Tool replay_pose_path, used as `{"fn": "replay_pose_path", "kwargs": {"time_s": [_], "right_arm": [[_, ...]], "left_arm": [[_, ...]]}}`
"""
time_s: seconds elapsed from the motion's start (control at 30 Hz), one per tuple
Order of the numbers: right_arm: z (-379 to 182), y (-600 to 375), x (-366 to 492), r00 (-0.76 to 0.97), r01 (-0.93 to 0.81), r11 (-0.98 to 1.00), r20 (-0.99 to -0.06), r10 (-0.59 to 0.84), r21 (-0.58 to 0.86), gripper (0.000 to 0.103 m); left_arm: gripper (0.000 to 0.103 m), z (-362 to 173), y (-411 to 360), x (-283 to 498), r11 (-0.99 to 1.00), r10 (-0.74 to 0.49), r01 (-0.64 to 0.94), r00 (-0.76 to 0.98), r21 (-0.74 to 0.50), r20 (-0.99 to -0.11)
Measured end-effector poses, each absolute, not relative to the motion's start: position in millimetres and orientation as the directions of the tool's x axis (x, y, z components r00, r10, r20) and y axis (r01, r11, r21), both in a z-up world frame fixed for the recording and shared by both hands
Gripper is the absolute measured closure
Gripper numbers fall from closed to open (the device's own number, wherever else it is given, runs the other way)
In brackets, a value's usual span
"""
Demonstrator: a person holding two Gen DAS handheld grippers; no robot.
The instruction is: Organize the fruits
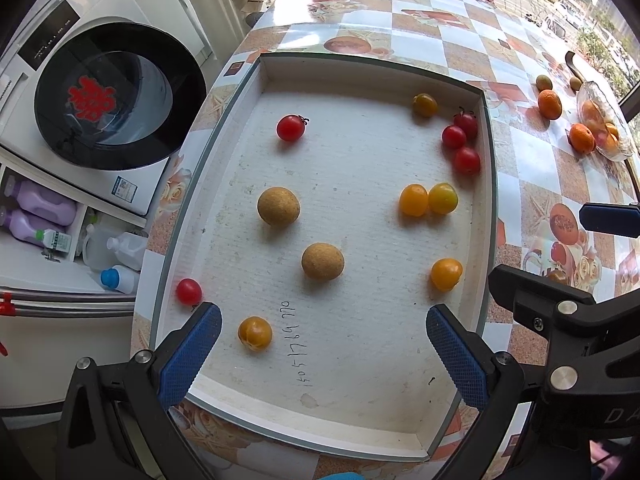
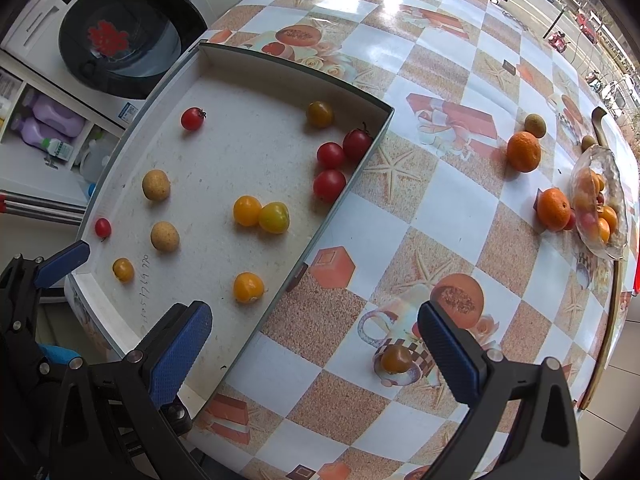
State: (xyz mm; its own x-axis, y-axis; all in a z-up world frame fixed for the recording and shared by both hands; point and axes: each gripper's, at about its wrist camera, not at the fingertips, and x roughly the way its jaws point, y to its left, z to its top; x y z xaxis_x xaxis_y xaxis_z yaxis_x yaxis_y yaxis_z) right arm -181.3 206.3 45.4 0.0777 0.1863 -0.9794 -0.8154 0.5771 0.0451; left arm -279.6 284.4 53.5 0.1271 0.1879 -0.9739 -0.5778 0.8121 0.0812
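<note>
Right tongs (image 2: 316, 344) gape wide and empty over the table (image 2: 440, 184), a stray tomato (image 2: 396, 358) between the tips, toward 5 o'clock. Left tongs (image 1: 324, 344) hang equally wide and empty above the tray (image 1: 486, 184), which runs lengthwise from 6 to 12 o'clock. I judge the stray goes next: drop straight down, centre it, close gently, since it is round, with no long axis, and rolls.
</note>
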Motion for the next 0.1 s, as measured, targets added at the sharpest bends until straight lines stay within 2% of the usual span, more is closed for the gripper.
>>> {"fn": "replay_pose_path", "kwargs": {"time_s": [0.1], "right_arm": [[44.3, 205.3, -181.6, 0.077, -0.815, 0.578, -0.980, 0.186, 0.045, 0.000]], "left_arm": [[0.000, 53.4, 284.6, -279.8, 0.813, 0.182, -0.578, 0.135, 0.072, -0.974]]}}
